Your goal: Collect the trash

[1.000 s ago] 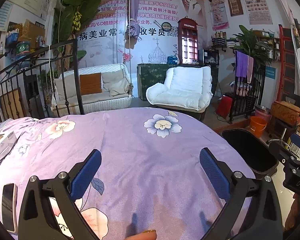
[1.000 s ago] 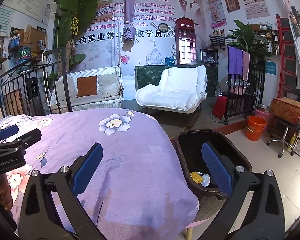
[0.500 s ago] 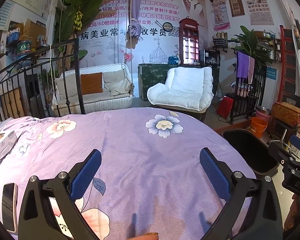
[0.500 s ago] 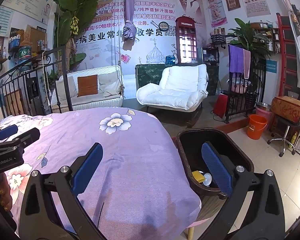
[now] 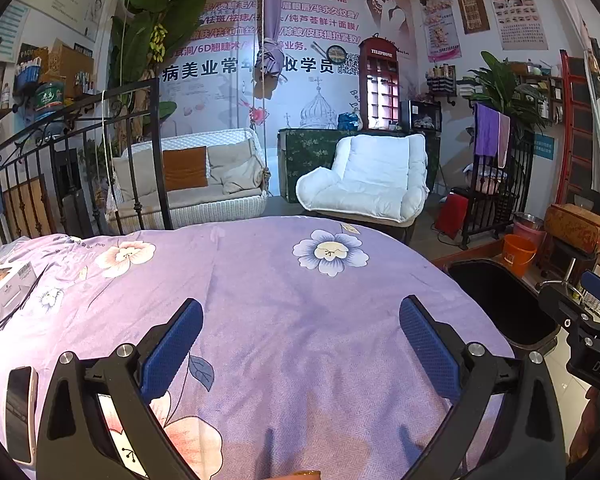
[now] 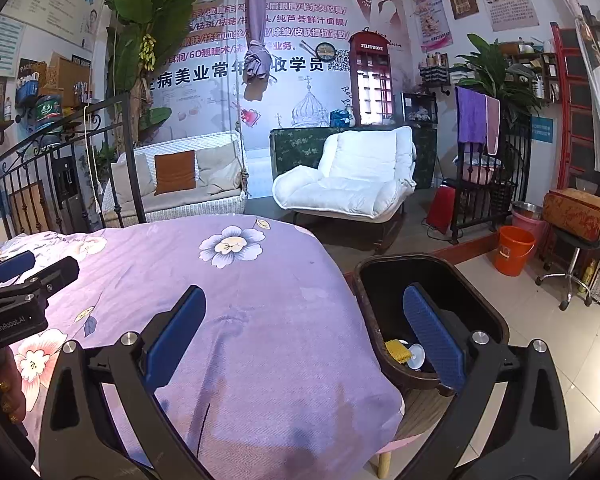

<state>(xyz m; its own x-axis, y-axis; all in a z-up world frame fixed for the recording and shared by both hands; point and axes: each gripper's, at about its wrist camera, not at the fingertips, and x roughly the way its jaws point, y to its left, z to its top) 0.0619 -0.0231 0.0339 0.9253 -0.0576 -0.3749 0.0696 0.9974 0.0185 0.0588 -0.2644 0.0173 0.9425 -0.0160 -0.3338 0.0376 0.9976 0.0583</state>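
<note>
Yellow trash (image 6: 397, 351) lies in the bin (image 6: 485, 307) (beneath the empty right tool (image 6: 305, 322)).

Poster-covered wall (image 5: 320, 20) behind a white armchair (image 5: 368, 184), wicker swing sofa (image 5: 196, 184), tiled floor (image 6: 540, 340).

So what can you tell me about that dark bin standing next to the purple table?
The dark bin is an open, lidless tub with rounded corners, a brownish rim and smooth black walls, plastic by the look of it. It stands upright just past the edge of the purple flowered tablecloth, lower than the tabletop. At the bottom lie a yellow scrap and a small white piece. The right tool hangs open above it, one finger over its mouth, not touching.
</note>
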